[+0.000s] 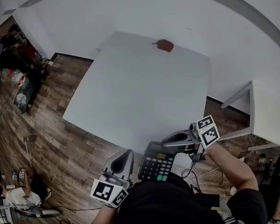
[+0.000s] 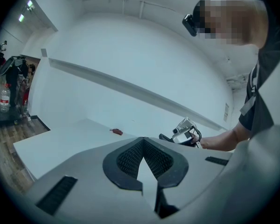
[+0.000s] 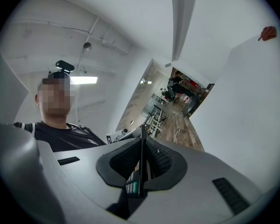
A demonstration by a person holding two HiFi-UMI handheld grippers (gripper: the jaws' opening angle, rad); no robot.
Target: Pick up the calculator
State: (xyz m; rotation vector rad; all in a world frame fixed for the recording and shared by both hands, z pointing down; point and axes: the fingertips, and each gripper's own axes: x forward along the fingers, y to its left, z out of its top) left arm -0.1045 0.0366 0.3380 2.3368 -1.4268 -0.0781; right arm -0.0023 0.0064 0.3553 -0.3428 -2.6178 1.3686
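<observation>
A dark calculator [image 1: 156, 162] with grey keys and a green key hangs in the air off the near edge of the white table [image 1: 140, 92], close to the person's body. My right gripper [image 1: 164, 143] is shut on its upper end. In the right gripper view the calculator [image 3: 141, 164] stands edge-on, pinched between the pads of my right gripper [image 3: 142, 130]. My left gripper [image 1: 127, 152] is to the left of the calculator, apart from it. In its own view my left gripper [image 2: 142, 142] has its pads meeting at the tips with nothing between them.
A small red object [image 1: 165, 45] lies near the table's far edge. A second white table [image 1: 266, 115] stands to the right. Wooden floor surrounds the table, with clutter and a water bottle [image 1: 19, 80] at the left and cables [image 1: 196, 171] near the person's feet.
</observation>
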